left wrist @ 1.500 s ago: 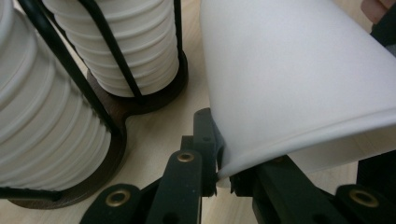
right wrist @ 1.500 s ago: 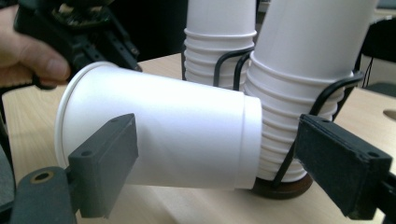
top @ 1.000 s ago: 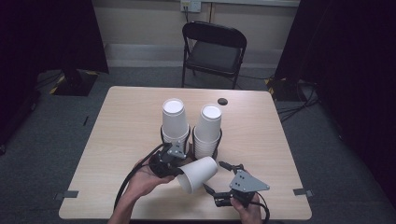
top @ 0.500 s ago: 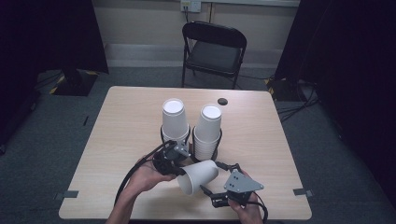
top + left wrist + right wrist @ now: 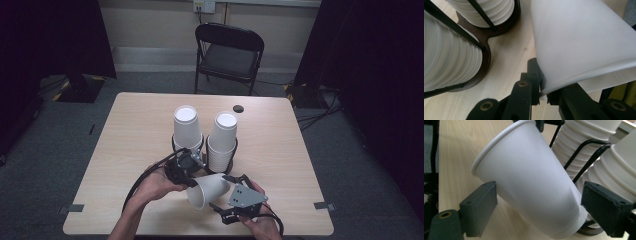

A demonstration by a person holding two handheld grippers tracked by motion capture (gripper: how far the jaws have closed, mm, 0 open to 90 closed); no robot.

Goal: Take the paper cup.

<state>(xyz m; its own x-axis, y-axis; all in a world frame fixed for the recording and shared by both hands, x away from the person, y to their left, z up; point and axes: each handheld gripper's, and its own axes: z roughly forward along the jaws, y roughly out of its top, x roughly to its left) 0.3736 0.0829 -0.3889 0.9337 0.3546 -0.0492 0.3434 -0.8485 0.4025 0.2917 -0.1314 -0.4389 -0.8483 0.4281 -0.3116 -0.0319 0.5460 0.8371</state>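
No lettering or brand shows on anything here. Nearest the person, the right gripper [image 5: 227, 192] stands open, its jaws on either side of the white paper cup [image 5: 207, 189], which lies tilted above the table [image 5: 125, 150]. The left gripper [image 5: 192, 172] is clamped on the cup's rim. Behind stand two cup stacks [image 5: 187, 127] in a wire holder [image 5: 232, 147].
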